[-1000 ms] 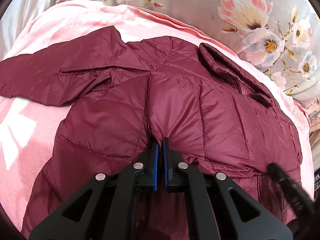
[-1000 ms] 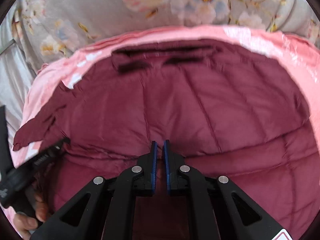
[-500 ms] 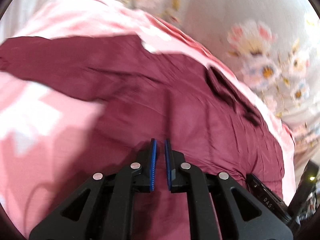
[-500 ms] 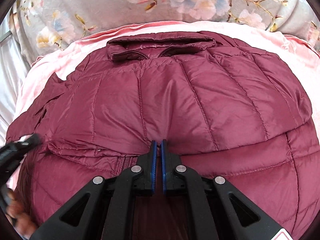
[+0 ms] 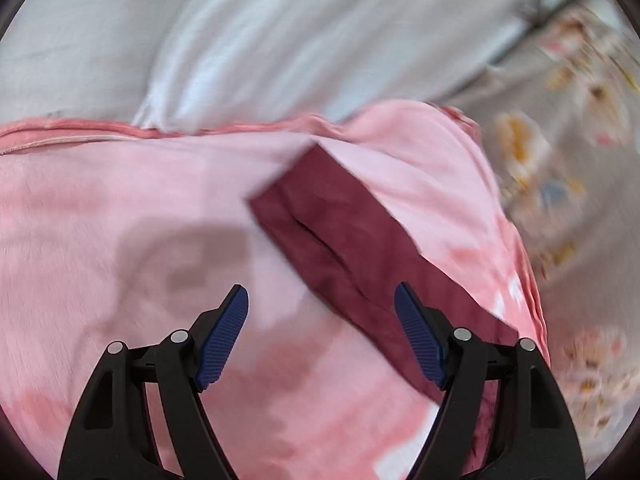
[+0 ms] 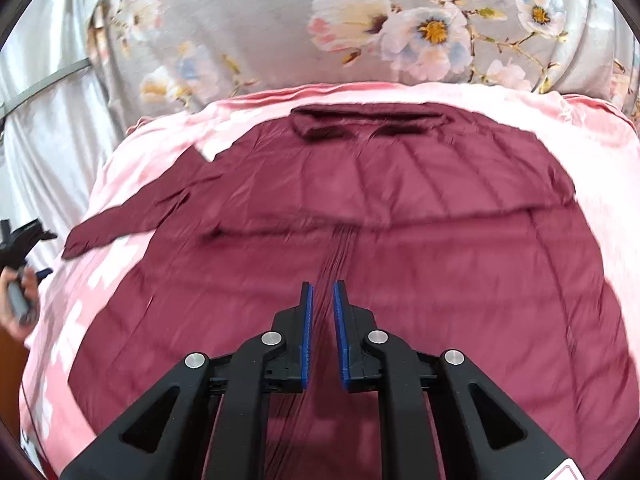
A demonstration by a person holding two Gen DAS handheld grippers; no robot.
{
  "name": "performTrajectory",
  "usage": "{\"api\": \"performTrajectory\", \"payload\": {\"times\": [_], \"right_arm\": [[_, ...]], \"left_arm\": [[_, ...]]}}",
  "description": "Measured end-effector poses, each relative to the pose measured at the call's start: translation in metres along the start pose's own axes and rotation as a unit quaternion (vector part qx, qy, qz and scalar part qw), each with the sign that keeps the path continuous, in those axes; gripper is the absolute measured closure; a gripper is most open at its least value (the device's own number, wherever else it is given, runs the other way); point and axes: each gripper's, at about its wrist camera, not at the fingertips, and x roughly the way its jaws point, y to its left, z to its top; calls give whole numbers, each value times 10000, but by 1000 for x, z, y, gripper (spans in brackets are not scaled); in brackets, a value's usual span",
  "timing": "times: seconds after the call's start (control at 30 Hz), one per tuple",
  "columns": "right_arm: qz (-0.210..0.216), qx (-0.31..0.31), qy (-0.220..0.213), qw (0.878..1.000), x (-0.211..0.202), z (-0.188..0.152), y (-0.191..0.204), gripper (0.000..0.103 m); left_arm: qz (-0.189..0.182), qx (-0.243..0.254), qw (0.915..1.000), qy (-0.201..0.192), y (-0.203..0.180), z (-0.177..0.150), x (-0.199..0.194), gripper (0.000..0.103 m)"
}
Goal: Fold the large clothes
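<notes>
A maroon quilted jacket [image 6: 380, 232] lies spread on a pink blanket [image 6: 132, 168], collar [image 6: 368, 122] at the far side. Its left sleeve [image 6: 132, 216] stretches out to the left. My right gripper [image 6: 321, 300] hovers over the jacket's middle, jaws a narrow gap apart, holding nothing. In the left wrist view the sleeve [image 5: 360, 248] lies diagonally on the blanket [image 5: 120, 220]. My left gripper [image 5: 321, 312] is wide open and empty just above the sleeve, near its lower part. The left gripper also shows at the left edge of the right wrist view [image 6: 24, 240].
A grey floral bedsheet [image 6: 360, 28] lies beyond the blanket. A pale grey sheet or pillow [image 5: 280, 40] lies past the blanket's far edge in the left wrist view. The blanket's hem [image 5: 80, 136] marks its edge.
My left gripper let go of the jacket body, opened wide and swung left over the sleeve. My right gripper released its pinch of the jacket and opened slightly.
</notes>
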Motion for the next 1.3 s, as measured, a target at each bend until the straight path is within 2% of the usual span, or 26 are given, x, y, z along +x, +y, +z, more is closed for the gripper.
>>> {"api": "performTrajectory", "payload": {"times": [0.13, 0.23, 0.33, 0.4, 0.5, 0.57, 0.63, 0.77, 0.9, 0.93, 1.0, 1.13, 1.2, 1.3], "right_arm": [[-165, -46, 219, 9996, 12, -23, 4, 85], [-104, 138, 224, 9996, 13, -25, -3, 80], [-54, 247, 259, 9993, 15, -26, -7, 79], [-75, 235, 276, 9993, 16, -27, -6, 79], [-99, 203, 293, 9993, 17, -28, -6, 79], [-81, 222, 293, 9993, 17, -27, -6, 79], [-44, 250, 294, 9992, 17, -28, -7, 79], [-39, 256, 293, 9992, 18, -28, -6, 79], [-4, 279, 287, 9992, 17, -27, -8, 78], [11, 290, 282, 9992, 17, -27, -8, 78], [45, 308, 277, 9991, 17, -27, -9, 78], [135, 374, 263, 9989, 16, -27, -12, 77], [157, 385, 266, 9988, 17, -27, -13, 77], [190, 400, 254, 9987, 16, -27, -14, 77]], "left_arm": [[-39, -229, 9996, 135, 14, 8, 20, 32], [-95, -294, 9991, 283, 14, 9, 35, 44], [-215, -285, 9989, 295, 9, 11, 41, 67], [-310, -100, 9989, 337, -1, 12, 43, 95], [-343, 270, 9988, 226, -21, 12, 37, 103], [-427, 504, 9978, 56, -33, 12, 23, 103], [-674, 807, 9943, -171, -59, 8, -1, 103], [-1160, 1546, 9797, -524, -117, -13, -49, 103], [-1769, 2335, 9533, -730, -187, -52, -96, 103], [-1876, 2528, 9466, -696, -204, -65, -103, 103], [-1946, 2732, 9400, -618, -227, -87, -108, 103], [-1950, 2820, 9387, -372, -247, -116, -96, 103], [-1998, 3078, 9301, -127, -259, -144, -92, 103], [-2151, 3546, 9099, 97, -280, -192, -92, 103]]}}
